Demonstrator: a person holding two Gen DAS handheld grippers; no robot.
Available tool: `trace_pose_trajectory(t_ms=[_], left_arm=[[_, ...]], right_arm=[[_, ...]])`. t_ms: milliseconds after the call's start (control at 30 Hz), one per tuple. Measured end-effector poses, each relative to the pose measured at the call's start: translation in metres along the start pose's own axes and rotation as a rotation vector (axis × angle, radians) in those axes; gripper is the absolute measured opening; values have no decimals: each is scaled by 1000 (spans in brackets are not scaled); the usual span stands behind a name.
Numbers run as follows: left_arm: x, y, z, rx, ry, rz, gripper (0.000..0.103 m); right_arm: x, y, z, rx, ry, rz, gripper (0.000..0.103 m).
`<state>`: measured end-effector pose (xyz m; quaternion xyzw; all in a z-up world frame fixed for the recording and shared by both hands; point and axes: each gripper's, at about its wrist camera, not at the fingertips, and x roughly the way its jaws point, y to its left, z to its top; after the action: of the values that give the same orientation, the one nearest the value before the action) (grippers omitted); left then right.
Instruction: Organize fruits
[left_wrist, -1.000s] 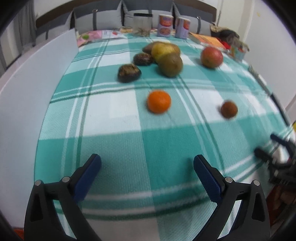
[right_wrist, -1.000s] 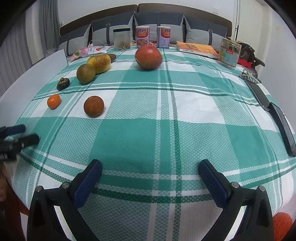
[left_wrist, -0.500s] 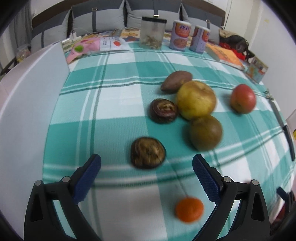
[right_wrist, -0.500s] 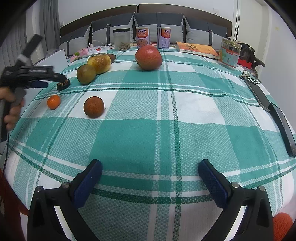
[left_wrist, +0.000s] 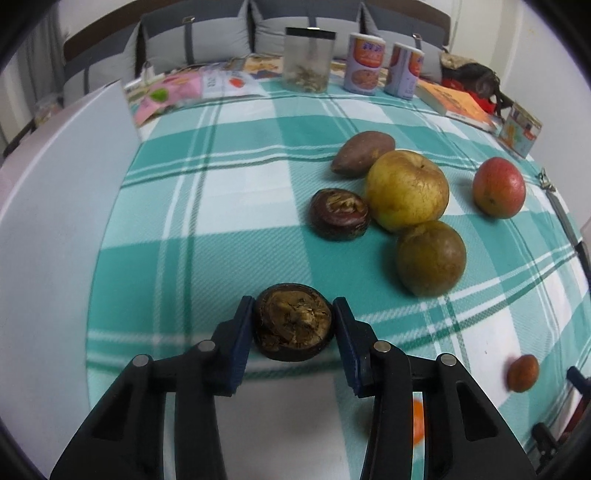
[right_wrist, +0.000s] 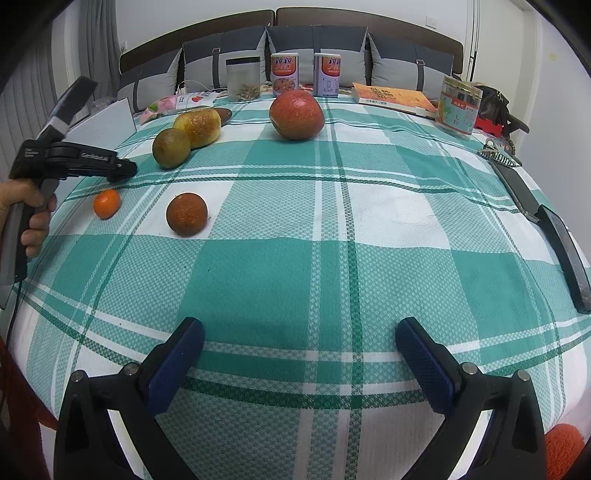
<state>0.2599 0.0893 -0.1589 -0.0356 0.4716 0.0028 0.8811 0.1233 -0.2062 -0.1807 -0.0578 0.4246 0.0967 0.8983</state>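
Between the left gripper's (left_wrist: 293, 326) blue fingers (left_wrist: 242, 338), at six o'clock on the green plaid bedcover (left_wrist: 229, 258), sits a dark brown fruit (left_wrist: 293, 326); the jaws are closing on it, pads at both flanks. A matching dark fruit (left_wrist: 340, 214) lies at one o'clock. The right gripper (right_wrist: 299, 365) stands wide open, holding nothing.

Soft, even indoor light falls from overhead, laying short, faint shadows under the fruit on the checked cloth (right_wrist: 295, 266), while both fisheye views bow hard toward dark rounded corners and the left one smears at its lower edge.
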Motion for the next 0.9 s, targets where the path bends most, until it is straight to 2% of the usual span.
trace_pose_trajectory(t_ms=[167, 333, 600, 667, 700, 733, 833, 900], left_arm=[[-32, 14, -23, -37, 3, -10, 43], [-59, 22, -59, -50, 19, -14, 44], [-61, 21, -97, -46, 28, 19, 45], [-64, 20, -100, -50, 11, 34, 57], [-65, 21, -102, -62, 10, 35, 69], [-66, 22, -104, -71, 4, 32, 76], [-70, 25, -113, -90, -3, 20, 77], [-73, 26, -117, -90, -8, 17, 77]], right_arm=[[0, 0, 0, 0, -1, 0, 103], [0, 0, 0, 0, -1, -1, 103], [0, -1, 0, -1, 0, 1, 103], [0, -3, 5, 1, 34, 23, 103], [-1, -6, 10, 16, 45, 46, 103], [-5, -9, 15, 42, 35, 70, 103], [-27, -3, 48, 49, -63, 116, 103], [-28, 17, 78, -6, -72, 174, 103]])
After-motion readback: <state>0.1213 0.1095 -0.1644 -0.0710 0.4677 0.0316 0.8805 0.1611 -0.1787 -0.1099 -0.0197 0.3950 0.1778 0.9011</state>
